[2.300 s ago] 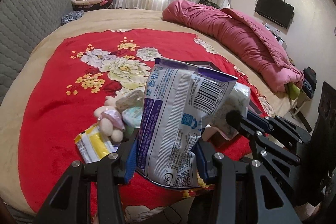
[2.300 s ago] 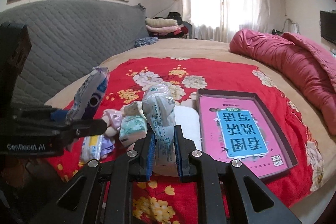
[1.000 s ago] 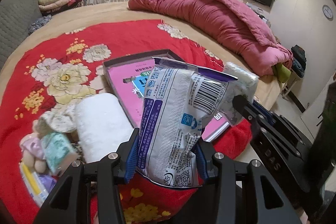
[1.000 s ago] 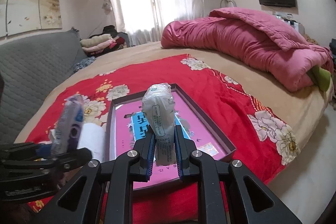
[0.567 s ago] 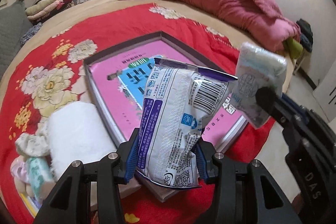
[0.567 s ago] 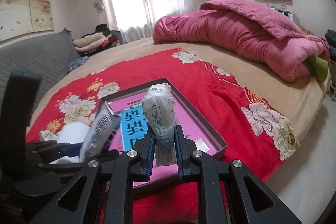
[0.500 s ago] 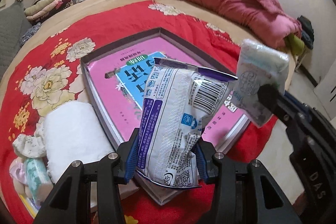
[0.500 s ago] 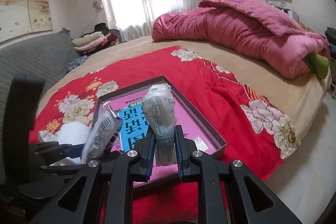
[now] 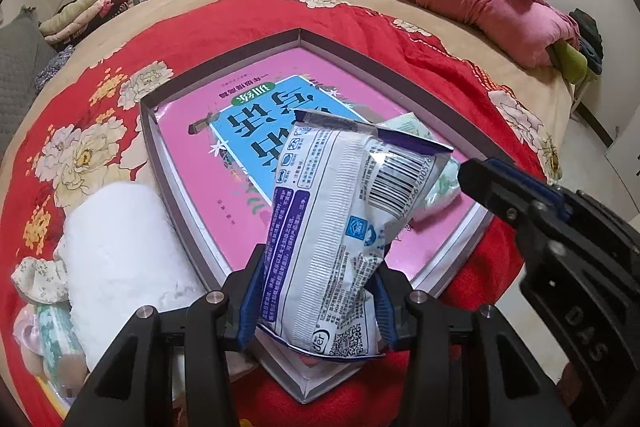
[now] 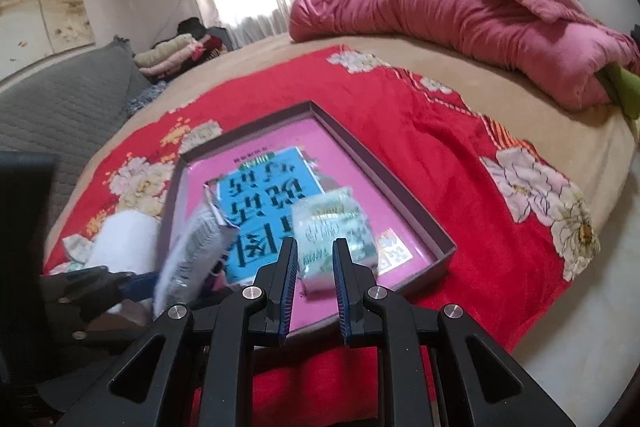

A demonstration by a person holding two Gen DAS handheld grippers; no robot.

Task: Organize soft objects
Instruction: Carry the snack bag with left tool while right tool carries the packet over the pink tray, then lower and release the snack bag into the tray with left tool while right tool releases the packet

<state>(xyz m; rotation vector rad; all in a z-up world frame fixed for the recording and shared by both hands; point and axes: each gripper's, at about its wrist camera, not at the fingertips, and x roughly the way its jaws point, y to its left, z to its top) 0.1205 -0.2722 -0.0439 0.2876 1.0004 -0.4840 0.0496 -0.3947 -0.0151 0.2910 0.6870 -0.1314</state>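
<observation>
1. Purple-and-white, the snack packet (image 9: 332, 239) stands upright, clamped between the blue pads of the left tongs (image 9: 316, 311), above the near corner of the tray (image 9: 149, 131).
2. The right tongs (image 10: 314, 291) stand apart with nothing between them, just above the near edge of the tray (image 10: 436, 231).
3. A pale green tissue pack (image 10: 336, 235) lies in the tray, on its pink printed bottom near the right-hand corner, just beyond the right tongs.
4. A white rolled towel (image 9: 116, 251) lies beside the tray on the red floral blanket (image 9: 80, 99) covering the bed.
</observation>
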